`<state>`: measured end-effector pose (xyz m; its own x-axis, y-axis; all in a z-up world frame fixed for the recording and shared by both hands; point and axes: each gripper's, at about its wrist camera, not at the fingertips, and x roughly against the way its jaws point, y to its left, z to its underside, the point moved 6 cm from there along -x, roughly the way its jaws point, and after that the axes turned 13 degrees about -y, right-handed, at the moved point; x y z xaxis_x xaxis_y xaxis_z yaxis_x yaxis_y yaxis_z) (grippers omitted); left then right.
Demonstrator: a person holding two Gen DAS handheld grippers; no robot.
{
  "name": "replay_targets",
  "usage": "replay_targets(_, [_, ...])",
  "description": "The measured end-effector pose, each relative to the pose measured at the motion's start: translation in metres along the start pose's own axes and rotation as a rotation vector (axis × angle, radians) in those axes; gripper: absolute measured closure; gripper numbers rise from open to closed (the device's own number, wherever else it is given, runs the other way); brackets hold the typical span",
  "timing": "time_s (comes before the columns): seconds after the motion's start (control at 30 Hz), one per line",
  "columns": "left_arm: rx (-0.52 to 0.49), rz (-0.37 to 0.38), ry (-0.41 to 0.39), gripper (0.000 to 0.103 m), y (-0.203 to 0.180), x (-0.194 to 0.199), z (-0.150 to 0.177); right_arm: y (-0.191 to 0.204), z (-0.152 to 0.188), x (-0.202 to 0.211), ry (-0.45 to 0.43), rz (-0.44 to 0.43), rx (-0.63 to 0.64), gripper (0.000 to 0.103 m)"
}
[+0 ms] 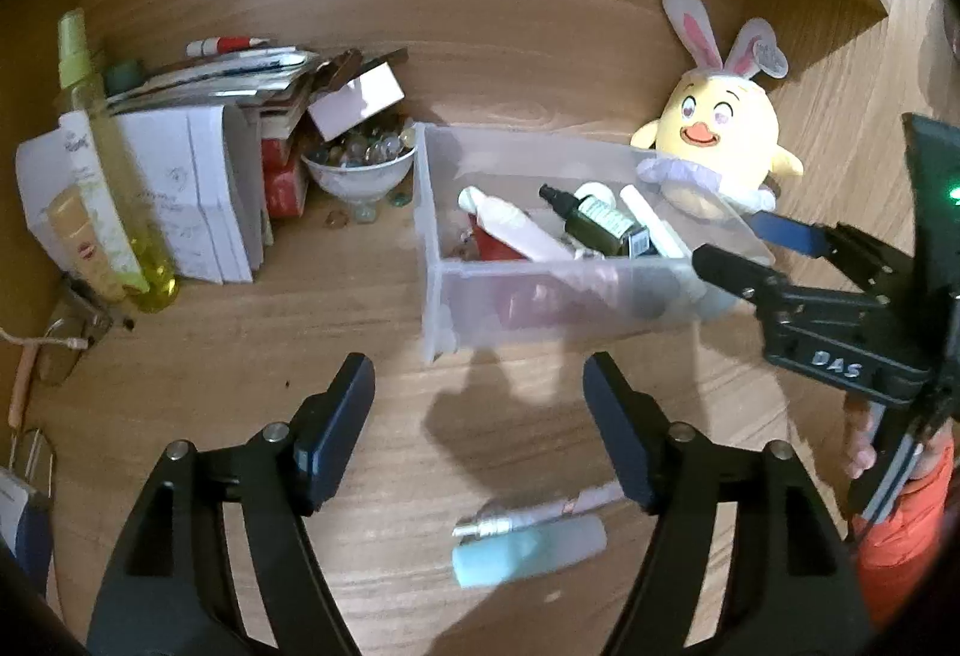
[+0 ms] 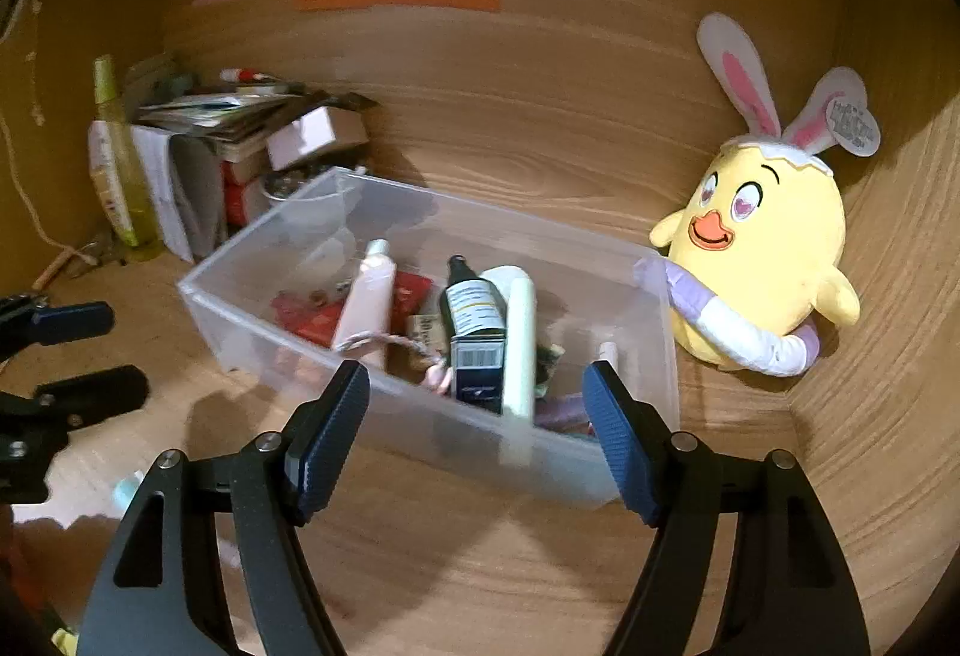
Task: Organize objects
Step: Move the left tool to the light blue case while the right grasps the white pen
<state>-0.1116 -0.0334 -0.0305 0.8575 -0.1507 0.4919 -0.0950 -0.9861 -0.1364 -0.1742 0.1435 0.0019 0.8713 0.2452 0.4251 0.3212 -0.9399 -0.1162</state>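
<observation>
Both my grippers stand with their jaws apart and nothing between them: the left gripper point(image 1: 480, 416) hangs over bare wooden desk point(image 1: 300, 356), and the right gripper point(image 2: 477, 416) sits just in front of the near wall of the clear plastic bin point(image 2: 252, 320). The bin stands in the middle of the desk, and in it lie a pale pink tube point(image 2: 369, 302), a dark green dropper bottle point(image 2: 471, 305), a white stick-like tube point(image 2: 519, 350), something red beneath them and a few small bits I cannot make out. Still loose on the desk, close under my left gripper, are a light blue and white tube point(image 1: 528, 548) and, touching it, a slim pen-like thing with a silver cap point(image 1: 528, 518). I judge that I am between placements: several toiletries are in the bin and these two are the next to go in. The next move calls for lowering the left gripper over the blue tube, lining the pads across its narrow width, and closing without catching the slim pen beside it. The yellow chick plush with bunny ears point(image 2: 762, 260) leans against the bin's far right corner, and the tall yellow spray bottle point(image 1: 114, 164) stands by the stacked papers at the left, well apart from the bin; both may need sorting later.
</observation>
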Motion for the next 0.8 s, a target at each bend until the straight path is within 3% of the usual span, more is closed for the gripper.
replay_targets(0.23, [-0.018, -0.012, 0.027, 0.024, 0.001, 0.013, 0.025, 0.024, 0.018, 0.024, 0.016, -0.093, -0.026, 0.026])
replay_targets(0.43, [-0.032, -0.025, 0.071, 0.023, 0.004, 0.022, 0.050, 0.052, 0.056, 0.023, 0.127, -0.201, -0.051, 0.026])
replay_targets(0.73, [-0.014, 0.008, 0.124, 0.021, 0.003, 0.030, 0.076, 0.076, 0.081, 0.014, 0.200, -0.280, 0.054, 0.028])
replay_targets(0.8, [-0.013, 0.013, 0.134, 0.020, 0.001, 0.030, 0.081, 0.079, 0.082, 0.011, 0.216, -0.301, 0.079, 0.033])
